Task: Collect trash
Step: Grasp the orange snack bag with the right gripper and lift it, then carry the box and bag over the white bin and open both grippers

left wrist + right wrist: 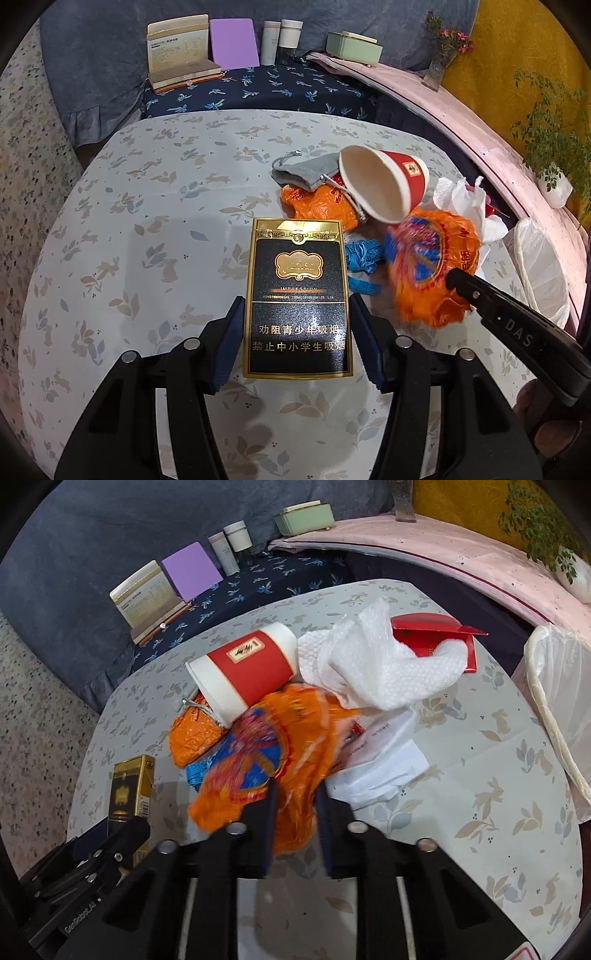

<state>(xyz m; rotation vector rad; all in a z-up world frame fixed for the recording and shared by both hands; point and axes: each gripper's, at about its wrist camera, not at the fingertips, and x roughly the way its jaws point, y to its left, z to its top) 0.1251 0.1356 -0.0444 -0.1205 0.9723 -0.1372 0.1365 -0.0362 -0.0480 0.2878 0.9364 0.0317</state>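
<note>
Left hand-held gripper [295, 325] clamped on black-gold cigarette pack [297, 295] – right hand-held gripper [295, 797] clamped on orange wrapper [291, 760], near red paper cup [247, 668].

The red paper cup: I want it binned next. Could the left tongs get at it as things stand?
Probably not yet: the left tongs are shut on the cigarette pack. The red paper cup itself lies exposed atop the pile.

Home living room, sofa [92, 74], patterned tablecloth [147, 221], potted plant [546, 129]
</note>
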